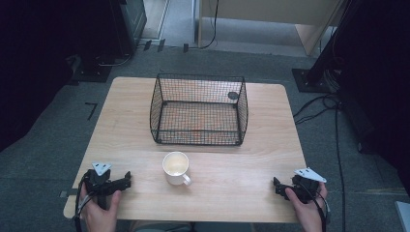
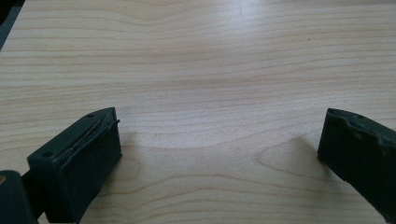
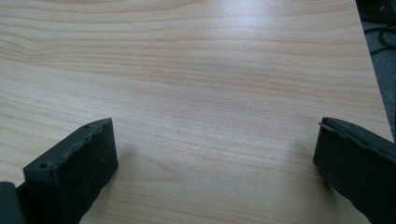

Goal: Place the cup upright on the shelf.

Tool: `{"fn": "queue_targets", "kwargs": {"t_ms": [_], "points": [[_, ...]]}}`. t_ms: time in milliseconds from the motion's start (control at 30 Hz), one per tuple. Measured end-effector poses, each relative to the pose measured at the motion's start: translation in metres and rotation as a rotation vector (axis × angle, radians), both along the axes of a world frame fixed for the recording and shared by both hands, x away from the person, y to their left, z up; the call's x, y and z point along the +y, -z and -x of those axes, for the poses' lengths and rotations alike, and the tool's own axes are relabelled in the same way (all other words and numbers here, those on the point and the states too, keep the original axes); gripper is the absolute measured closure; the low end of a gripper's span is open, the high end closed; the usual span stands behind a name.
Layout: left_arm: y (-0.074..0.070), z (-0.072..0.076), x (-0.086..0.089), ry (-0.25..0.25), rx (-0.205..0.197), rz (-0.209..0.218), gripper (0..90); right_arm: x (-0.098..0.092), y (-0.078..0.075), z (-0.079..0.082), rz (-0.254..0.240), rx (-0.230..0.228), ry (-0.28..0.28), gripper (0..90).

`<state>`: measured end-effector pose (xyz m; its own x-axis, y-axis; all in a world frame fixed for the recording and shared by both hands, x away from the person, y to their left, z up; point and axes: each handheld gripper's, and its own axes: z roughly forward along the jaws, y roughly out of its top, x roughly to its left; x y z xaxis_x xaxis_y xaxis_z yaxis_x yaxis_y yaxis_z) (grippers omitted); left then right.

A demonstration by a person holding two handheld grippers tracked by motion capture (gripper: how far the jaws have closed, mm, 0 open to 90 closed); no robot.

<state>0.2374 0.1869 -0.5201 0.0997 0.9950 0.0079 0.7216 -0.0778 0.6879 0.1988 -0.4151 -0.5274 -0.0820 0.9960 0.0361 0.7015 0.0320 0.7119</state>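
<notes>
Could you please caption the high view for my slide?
White mug before a wire basket, open left gripper and right gripper flanking.

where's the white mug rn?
High view: the white ceramic mug stands upright on the light wooden table, near its middle, just in front of the black wire mesh basket, between both grippers.

The left gripper [image 1: 126, 181] and right gripper [image 1: 276, 185] sat low in the person's hands (one at each near corner), jaws spread wide, nothing between them.
</notes>
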Motion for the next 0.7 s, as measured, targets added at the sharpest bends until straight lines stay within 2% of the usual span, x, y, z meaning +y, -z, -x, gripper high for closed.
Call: {"fn": "queue_targets", "kwargs": {"t_ms": [167, 600, 700], "points": [[0.0, -0.001, 0.001, 0.005, 0.002, 0.0, 0.0, 0.004, -0.004, 0.002, -0.048, 0.005, -0.028, 0.0], [0.0, -0.001, 0.001, 0.005, 0.002, -0.001, 0.0, 0.043, -0.023, -0.009, -0.043, -0.004, -0.119, 0.0], [0.0, -0.001, 0.001, 0.005, 0.001, 0.0, 0.0, 0.058, -0.029, -0.012, -0.043, -0.015, -0.153, 0.0]]}}
